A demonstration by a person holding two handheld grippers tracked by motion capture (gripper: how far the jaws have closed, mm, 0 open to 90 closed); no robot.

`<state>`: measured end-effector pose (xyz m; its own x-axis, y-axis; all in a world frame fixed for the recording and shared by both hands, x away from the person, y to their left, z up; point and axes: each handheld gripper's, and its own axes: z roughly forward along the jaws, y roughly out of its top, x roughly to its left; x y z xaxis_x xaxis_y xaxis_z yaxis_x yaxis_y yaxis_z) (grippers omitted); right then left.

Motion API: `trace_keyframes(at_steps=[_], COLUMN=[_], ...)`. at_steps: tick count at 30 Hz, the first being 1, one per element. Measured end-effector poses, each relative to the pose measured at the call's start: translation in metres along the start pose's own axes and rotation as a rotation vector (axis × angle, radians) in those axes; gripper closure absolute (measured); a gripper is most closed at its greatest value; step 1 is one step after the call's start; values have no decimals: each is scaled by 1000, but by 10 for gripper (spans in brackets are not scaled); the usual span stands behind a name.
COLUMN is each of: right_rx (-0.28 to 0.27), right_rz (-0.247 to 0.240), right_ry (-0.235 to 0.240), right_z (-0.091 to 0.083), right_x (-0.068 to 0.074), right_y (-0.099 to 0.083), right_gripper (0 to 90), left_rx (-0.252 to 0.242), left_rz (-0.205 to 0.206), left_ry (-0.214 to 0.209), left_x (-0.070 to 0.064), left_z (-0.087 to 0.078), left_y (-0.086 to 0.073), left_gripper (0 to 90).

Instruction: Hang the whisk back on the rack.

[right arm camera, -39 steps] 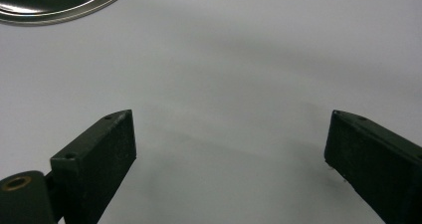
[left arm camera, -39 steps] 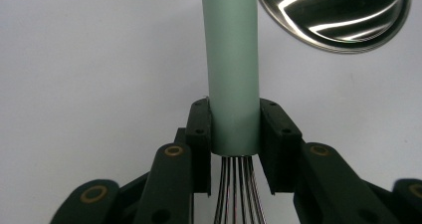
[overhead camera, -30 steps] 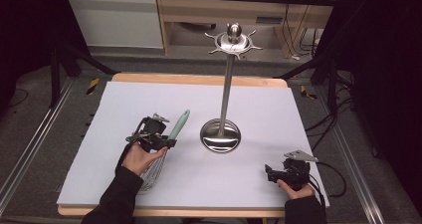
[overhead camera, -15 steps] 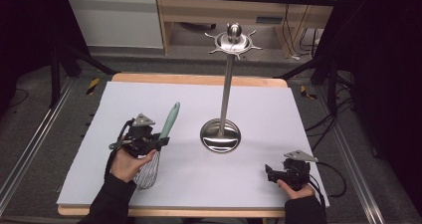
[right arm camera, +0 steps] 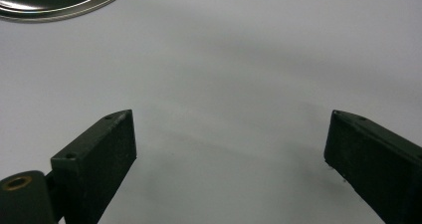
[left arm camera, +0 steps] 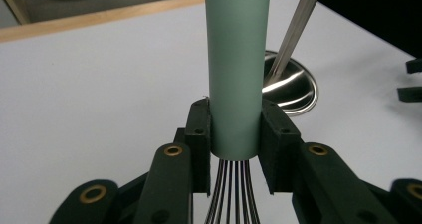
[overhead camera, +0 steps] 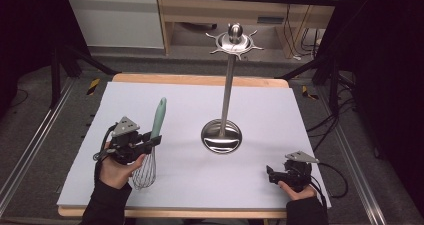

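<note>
The right gripper (overhead camera: 271, 174) rests idle on the white table (overhead camera: 310, 120), jaws apart. The left gripper (overhead camera: 152, 141) clamps the mint-handled wire whisk (overhead camera: 151, 140) low on its handle, probably for hanging on the tall steel utensil stand (overhead camera: 223, 135) farther off.

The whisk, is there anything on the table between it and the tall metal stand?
No. The left gripper is clamped on the whisk by its green handle. Between it and the metal stand lies bare white table. The right gripper rests off to the side, open.
</note>
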<state>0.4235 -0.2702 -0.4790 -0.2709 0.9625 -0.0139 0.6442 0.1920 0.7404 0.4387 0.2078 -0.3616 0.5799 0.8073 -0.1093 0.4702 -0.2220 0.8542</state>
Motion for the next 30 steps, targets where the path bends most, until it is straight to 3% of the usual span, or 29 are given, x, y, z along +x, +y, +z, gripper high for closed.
trace_keyframes(at_steps=[10, 21, 30], right_rx=[0, 0, -6], right_rz=[-13, -14, -12], right_ry=[0, 0, -7], right_z=[1, 1, 1], right_x=[1, 1, 1], right_y=[0, 1, 2], right_gripper=[68, 67, 67], left_rx=[-96, -148, -202], left_rz=[7, 33, 30], left_ry=[-9, -11, -24], left_x=[2, 6, 10], left_z=[-18, -21, -30], left_y=[7, 24, 40], left_gripper=[687, 686, 686])
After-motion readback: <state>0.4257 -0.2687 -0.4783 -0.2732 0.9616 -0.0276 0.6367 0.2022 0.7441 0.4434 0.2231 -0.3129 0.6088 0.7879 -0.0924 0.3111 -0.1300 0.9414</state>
